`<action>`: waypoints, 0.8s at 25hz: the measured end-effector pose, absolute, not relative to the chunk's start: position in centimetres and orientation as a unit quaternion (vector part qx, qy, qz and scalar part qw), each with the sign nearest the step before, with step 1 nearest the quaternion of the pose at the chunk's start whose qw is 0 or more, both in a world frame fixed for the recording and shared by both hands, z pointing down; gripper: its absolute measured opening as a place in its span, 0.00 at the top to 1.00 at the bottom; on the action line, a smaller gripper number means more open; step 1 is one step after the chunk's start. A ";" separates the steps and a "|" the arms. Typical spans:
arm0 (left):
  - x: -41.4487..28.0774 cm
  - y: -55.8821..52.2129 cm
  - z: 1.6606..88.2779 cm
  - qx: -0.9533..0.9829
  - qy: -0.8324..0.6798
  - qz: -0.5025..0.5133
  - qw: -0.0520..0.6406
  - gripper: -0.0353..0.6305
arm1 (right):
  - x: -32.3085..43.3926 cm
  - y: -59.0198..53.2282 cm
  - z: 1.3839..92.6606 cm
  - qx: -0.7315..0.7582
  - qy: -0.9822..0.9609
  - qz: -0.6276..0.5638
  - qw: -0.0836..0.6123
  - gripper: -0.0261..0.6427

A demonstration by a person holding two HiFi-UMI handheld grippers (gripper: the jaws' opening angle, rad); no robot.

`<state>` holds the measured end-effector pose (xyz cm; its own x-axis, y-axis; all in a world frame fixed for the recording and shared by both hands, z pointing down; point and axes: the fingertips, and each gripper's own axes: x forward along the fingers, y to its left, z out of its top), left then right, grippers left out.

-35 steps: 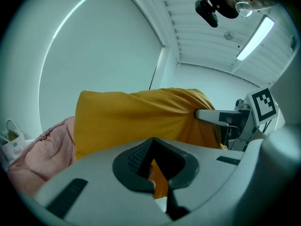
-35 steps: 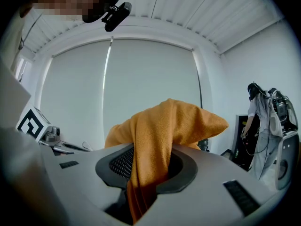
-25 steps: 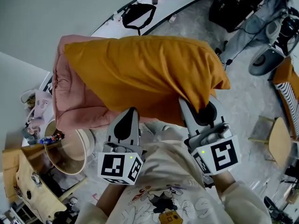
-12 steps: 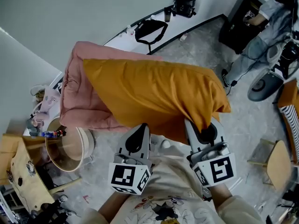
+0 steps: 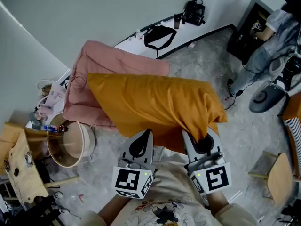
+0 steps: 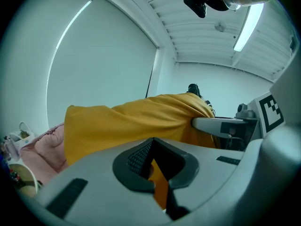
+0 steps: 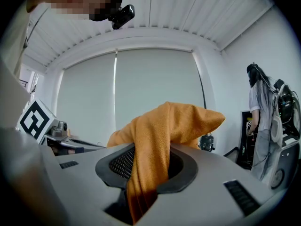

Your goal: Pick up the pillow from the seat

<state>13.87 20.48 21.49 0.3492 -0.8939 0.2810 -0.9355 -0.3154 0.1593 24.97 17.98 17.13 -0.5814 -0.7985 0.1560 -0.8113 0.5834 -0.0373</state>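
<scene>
An orange pillow (image 5: 155, 105) hangs in the air in front of me, lifted off the pink cushioned seat (image 5: 101, 65) behind it. My left gripper (image 5: 142, 141) is shut on the pillow's near edge, with orange cloth (image 6: 157, 175) pinched between its jaws. My right gripper (image 5: 200, 139) is shut on the pillow's right corner, where a thick fold of orange fabric (image 7: 150, 168) runs down between the pads. In the left gripper view the pillow (image 6: 127, 124) spans the middle, and the right gripper's body (image 6: 225, 125) shows beside it.
A round wooden tub (image 5: 70, 144) stands on the floor left of me, next to a cluttered wooden stand (image 5: 21, 166). A black bag (image 5: 159, 34) and a camera (image 5: 194, 12) lie by the wall. A person (image 5: 268, 41) stands at the right near a chair (image 5: 277, 175).
Both grippers, still shut on the pillow, have carried it back from the pink seat, so more of the seat now shows behind it. The view has shifted with them.
</scene>
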 end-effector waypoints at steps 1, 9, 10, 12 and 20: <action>13.9 20.5 21.2 0.807 -0.568 0.069 0.147 0.94 | 25.0 18.1 16.9 0.451 -0.889 0.051 0.061 0.76; 14.9 21.6 21.4 0.803 -0.572 0.067 0.152 0.94 | 25.5 19.1 16.9 0.441 -0.894 0.052 0.065 0.76; 14.9 21.7 21.3 0.803 -0.572 0.067 0.153 0.94 | 25.5 19.2 16.7 0.441 -0.894 0.051 0.066 0.76; 14.7 21.8 21.2 0.803 -0.572 0.068 0.154 0.94 | 25.3 19.3 16.5 0.441 -0.894 0.051 0.067 0.76; 14.1 21.4 21.0 0.802 -0.571 0.070 0.161 0.94 | 25.0 18.9 16.1 0.445 -0.891 0.059 0.065 0.76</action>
